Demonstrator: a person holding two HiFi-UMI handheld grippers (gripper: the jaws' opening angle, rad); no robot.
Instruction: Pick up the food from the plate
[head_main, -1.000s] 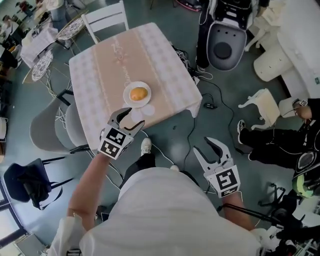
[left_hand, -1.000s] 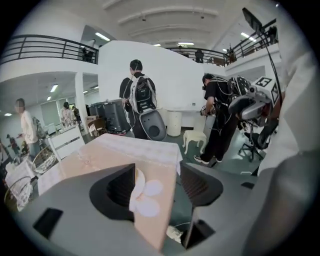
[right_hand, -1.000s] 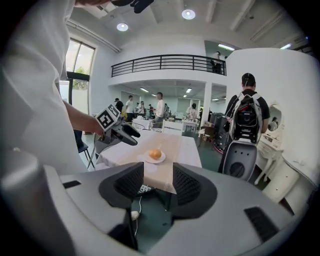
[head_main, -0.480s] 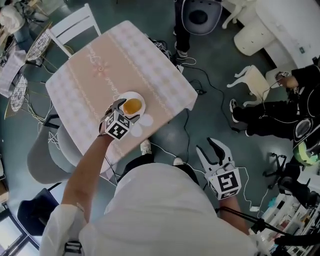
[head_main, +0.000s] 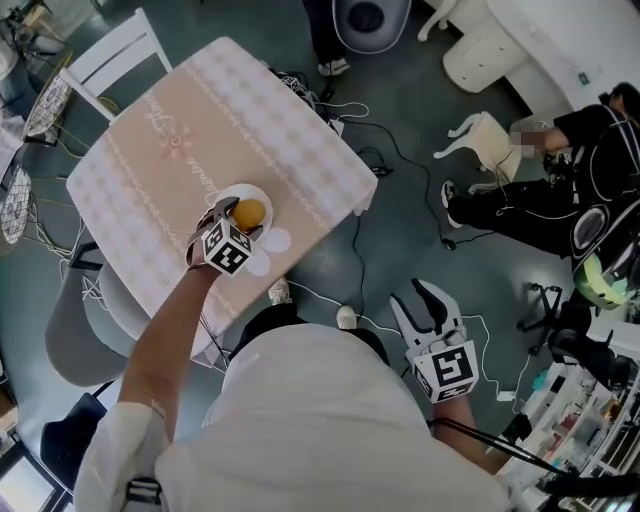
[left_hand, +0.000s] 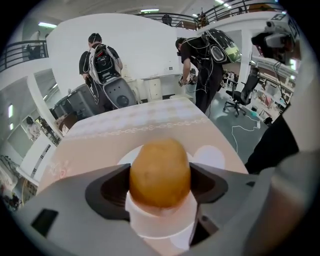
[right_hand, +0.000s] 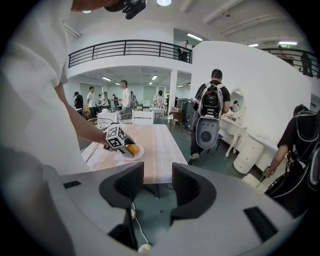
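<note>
Nearby, a white chair (head_main: 108, 52) stands beyond the plate (head_main: 258, 192); cables (head_main: 396, 152) cross the floor (head_main: 385, 245).

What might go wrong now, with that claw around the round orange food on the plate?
The left gripper is closing its jaws with the food between them. It looks round, so it may roll or squirt out if gripped off-centre. The plate sits near the edge of the table; a push, or a low jaw catching its rim, could slide it toward the floor.
</note>
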